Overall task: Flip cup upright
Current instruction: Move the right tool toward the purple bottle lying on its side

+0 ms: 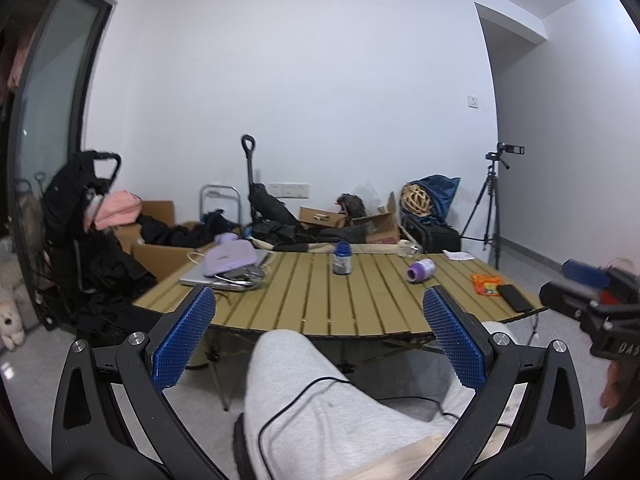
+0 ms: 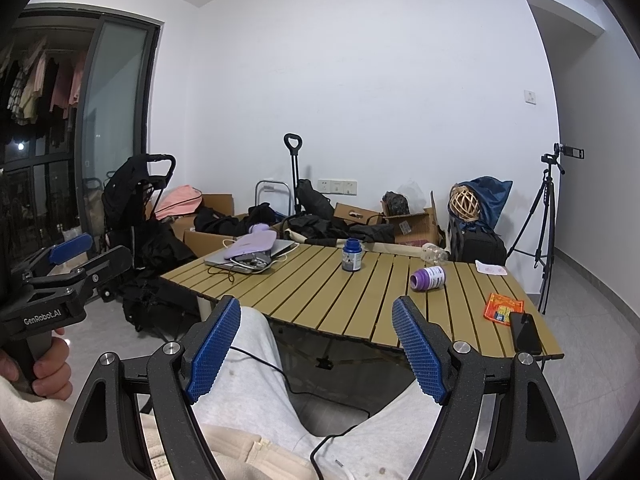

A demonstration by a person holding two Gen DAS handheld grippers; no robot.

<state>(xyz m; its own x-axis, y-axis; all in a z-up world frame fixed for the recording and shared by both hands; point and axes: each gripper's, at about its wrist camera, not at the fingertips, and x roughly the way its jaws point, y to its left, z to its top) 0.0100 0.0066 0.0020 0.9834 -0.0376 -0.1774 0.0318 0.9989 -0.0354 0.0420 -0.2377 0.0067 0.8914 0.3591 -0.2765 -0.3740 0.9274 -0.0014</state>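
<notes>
Cup: the purple-and-white cylindrical plastic cup point(image 2: 427, 278) lies on its side on the slatted tan folding table point(image 2: 360, 308), right of centre, well apart from both my grippers.
Axis: long axis runs roughly left-right across the slats; I judge the purple end points left.
Fingers: my left gripper point(image 1: 320, 336) and right gripper point(image 2: 316, 344) both stand wide apart, holding nothing.
Risk: I expect the round cup to roll away if one pad touches first.
Risk: my reach could knock the upright dark blue jar point(image 2: 352, 255) nearby.

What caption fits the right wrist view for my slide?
Open right gripper held over the person's lap, short of the slatted table where the purple cup lies on its side.
</notes>
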